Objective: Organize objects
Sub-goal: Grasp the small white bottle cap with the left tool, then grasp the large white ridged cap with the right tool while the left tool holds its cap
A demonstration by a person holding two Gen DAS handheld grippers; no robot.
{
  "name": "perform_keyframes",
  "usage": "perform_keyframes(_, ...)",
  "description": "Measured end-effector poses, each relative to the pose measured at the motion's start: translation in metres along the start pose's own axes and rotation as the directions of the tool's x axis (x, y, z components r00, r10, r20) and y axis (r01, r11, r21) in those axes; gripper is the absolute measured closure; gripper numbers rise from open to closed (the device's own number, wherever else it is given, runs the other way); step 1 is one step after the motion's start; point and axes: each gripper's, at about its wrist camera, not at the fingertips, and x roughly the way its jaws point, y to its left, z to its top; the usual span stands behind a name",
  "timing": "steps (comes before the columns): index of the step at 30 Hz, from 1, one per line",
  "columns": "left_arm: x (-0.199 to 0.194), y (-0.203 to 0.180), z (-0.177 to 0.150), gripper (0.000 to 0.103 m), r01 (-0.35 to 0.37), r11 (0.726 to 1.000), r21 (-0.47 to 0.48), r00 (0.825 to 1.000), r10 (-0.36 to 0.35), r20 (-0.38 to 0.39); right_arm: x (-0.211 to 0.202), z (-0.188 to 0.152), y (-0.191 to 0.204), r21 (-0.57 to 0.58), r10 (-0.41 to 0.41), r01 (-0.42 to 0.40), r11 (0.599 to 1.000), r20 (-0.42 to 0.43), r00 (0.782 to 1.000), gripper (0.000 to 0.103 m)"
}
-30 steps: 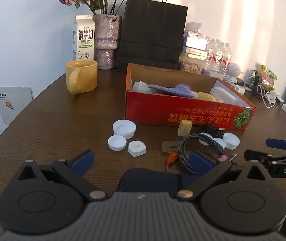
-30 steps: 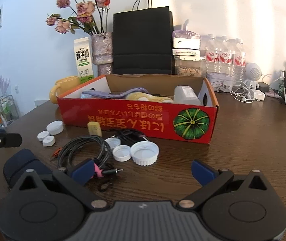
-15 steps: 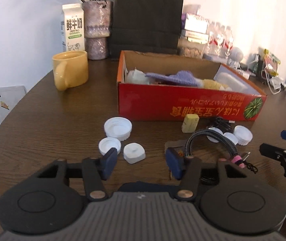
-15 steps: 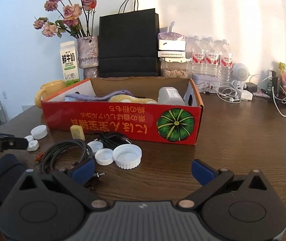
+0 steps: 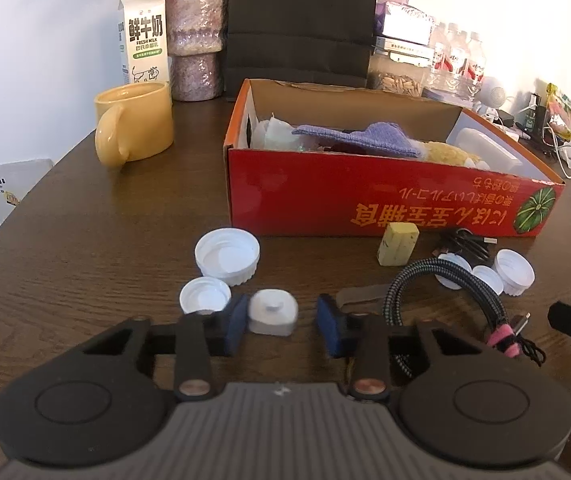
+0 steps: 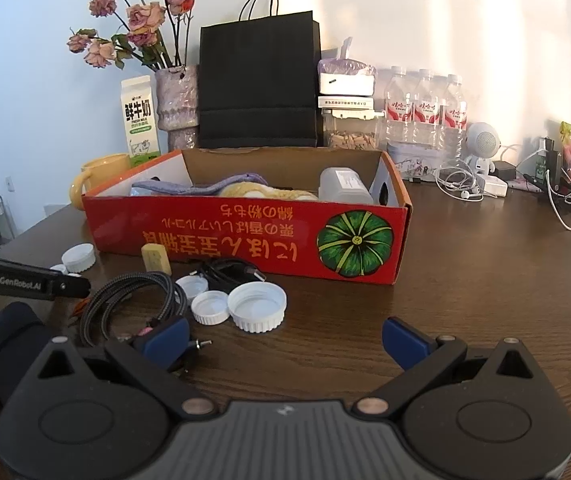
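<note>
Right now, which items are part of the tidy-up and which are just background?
In play: left gripper around the squarish white cap; round white caps; braided cable; yellow block; red box.

Background: yellow mug; milk carton; vase; black bag; water bottles.

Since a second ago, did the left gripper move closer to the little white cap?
Yes. The left gripper has come forward toward the red box and narrowed; the small white cap now sits between its fingers, touching the left pad, not yet clamped.

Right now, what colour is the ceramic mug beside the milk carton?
Yellow ceramic mug; clearest in the left wrist view.
</note>
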Motion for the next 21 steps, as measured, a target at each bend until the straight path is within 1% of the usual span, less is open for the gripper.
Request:
perform_keyframes(1, 0.001, 0.0, 0.0, 0.075, -0.002, 1.0, 0.001, 1.0, 0.002, 0.001, 0.0, 0.0, 0.0, 0.001, 0.0, 0.0, 1.0, -0.001, 1.0, 0.0)
perform_keyframes(5, 0.0, 0.0, -0.001, 0.076, 0.011, 1.0, 0.001, 1.0, -0.011, 0.021, 0.001, 0.0, 0.0, 0.006, 0.0, 0.0, 1.0, -0.007, 1.0, 0.0)
perform_keyframes(9, -0.006, 0.003, -0.002, 0.076, 0.028, 0.999, -0.022, 0.998, -0.027, 0.048, 0.002, 0.0, -0.001, 0.014, 0.002, -0.001, 1.0, -0.016, 1.0, 0.0)
perform_keyframes(11, -0.012, 0.005, -0.001, 0.076, 0.03, 0.999, -0.034, 0.997, -0.027, 0.073, 0.003, 0.0, -0.002, 0.016, 0.0, 0.0, 1.0, -0.019, 1.0, 0.0)
perform_keyframes(14, -0.026, 0.007, -0.002, 0.076, 0.051, 0.997, -0.055, 0.992, -0.045, 0.116, 0.004, 0.0, -0.002, 0.02, -0.001, 0.001, 1.0, -0.022, 1.0, 0.0)
perform_keyframes(21, -0.058, 0.008, -0.005, 0.076, 0.083, 0.995, -0.047, 0.979, -0.072, 0.191, 0.008, 0.0, -0.005, 0.043, 0.006, -0.004, 0.999, -0.044, 0.999, 0.0)
